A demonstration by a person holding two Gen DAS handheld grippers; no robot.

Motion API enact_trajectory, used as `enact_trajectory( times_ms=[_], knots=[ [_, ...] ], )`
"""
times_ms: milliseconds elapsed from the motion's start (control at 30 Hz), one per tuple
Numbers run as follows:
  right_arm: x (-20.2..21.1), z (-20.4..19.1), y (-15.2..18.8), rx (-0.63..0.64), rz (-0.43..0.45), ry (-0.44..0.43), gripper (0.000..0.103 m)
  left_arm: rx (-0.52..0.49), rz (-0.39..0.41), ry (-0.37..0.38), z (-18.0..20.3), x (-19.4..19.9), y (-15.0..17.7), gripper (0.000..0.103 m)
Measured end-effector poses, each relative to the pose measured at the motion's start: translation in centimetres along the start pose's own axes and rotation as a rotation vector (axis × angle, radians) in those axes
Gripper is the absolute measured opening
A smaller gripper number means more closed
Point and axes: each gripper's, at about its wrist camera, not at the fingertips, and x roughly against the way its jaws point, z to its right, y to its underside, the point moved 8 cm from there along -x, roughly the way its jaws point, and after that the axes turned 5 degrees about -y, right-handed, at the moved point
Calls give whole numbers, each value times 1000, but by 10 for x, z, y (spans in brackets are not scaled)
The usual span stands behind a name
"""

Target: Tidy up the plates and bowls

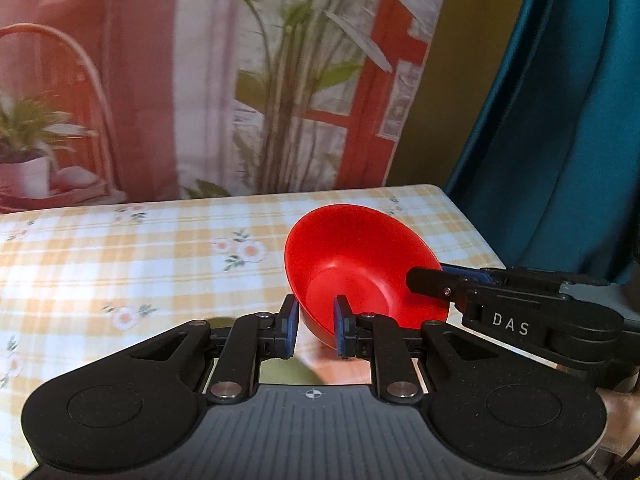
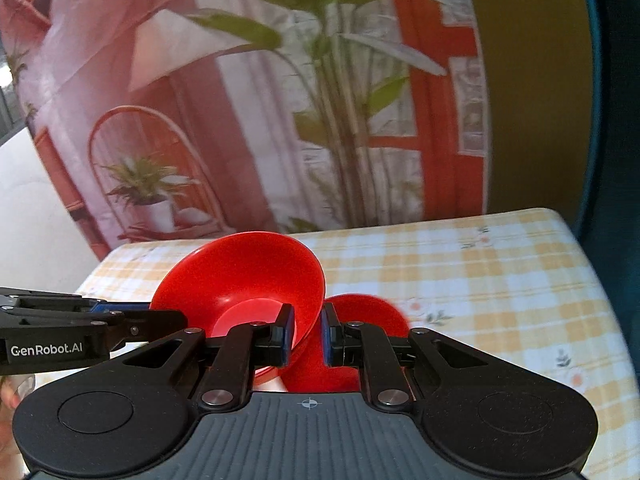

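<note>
- Nearest the lens in the left wrist view, the left gripper (image 1: 316, 330) was clenched on the near rim of the red bowl (image 1: 360, 264) — one blue pad (image 1: 289, 330) outside the wall, the other inside it, at lower centre of the frame.
- In the right wrist view the right gripper (image 2: 306, 334) was likewise clamped on the bowl's wall, just below centre, with the bowl spreading up and to the left of its pads.
- Each claw showed in the other's view: the right one entered from the right edge of the left view and gripped the rim on that side; the left one came in from the left edge of the right view.
- The bowl was tilted and appeared lifted clear of the checked tablecloth (image 1: 120, 256), carried between both claws.
- Behind the right claw's jaws sat a second red dish (image 2: 368, 316), low on the cloth; whether plate or bowl could not be told.
- Farther back, the table top showed no other crockery.
- As a judgement, the task was mid-way — one bowl in hand and not yet set down, probably bound for stacking with the other red piece.
</note>
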Motion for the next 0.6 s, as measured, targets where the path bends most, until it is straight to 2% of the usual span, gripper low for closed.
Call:
enact_trajectory(
  times_ms=[333, 600],
  knots=[
    [-14, 48, 19, -75, -26, 41, 14, -67, -66, 7, 28, -49, 3, 20],
    [-24, 53, 30, -58, -44, 57, 16, -83, -104, -13, 28, -66, 15, 20]
  ],
)
